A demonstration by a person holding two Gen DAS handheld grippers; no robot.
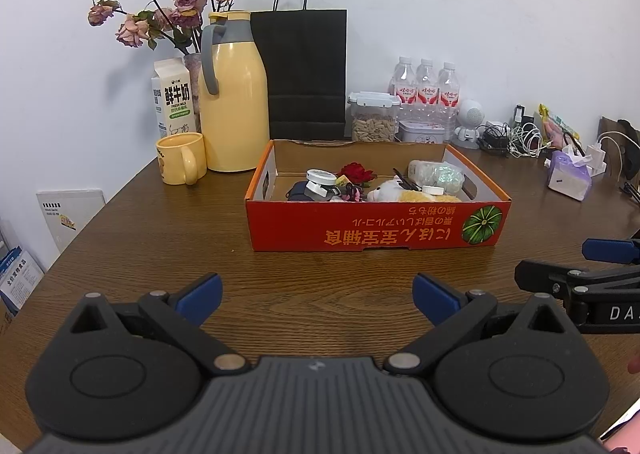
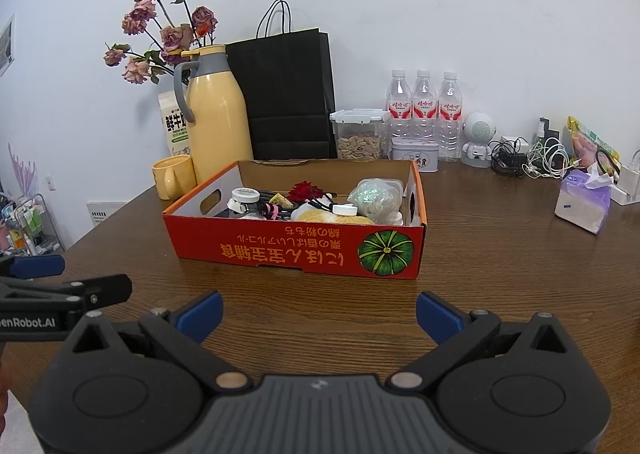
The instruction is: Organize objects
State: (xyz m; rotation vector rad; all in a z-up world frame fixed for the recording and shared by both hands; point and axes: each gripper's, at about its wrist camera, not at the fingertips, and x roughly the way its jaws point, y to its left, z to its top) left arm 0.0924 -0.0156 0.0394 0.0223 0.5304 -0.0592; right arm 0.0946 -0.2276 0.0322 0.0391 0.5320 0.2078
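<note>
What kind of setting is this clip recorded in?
Probably an office break corner or a home desk: a wooden table against a white wall, holding a thermos, water bottles and a tangle of charger cables.

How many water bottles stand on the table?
3: left bottle, middle bottle and right bottle stand in a row against the wall, behind the tin. None seems hidden.

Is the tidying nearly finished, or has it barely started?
Judging by this moment, a good deal is done: the red box already holds small items, including a plush toy and a white jar. Nothing is in hand; the left gripper and right gripper are open. The cables remain loose.
</note>
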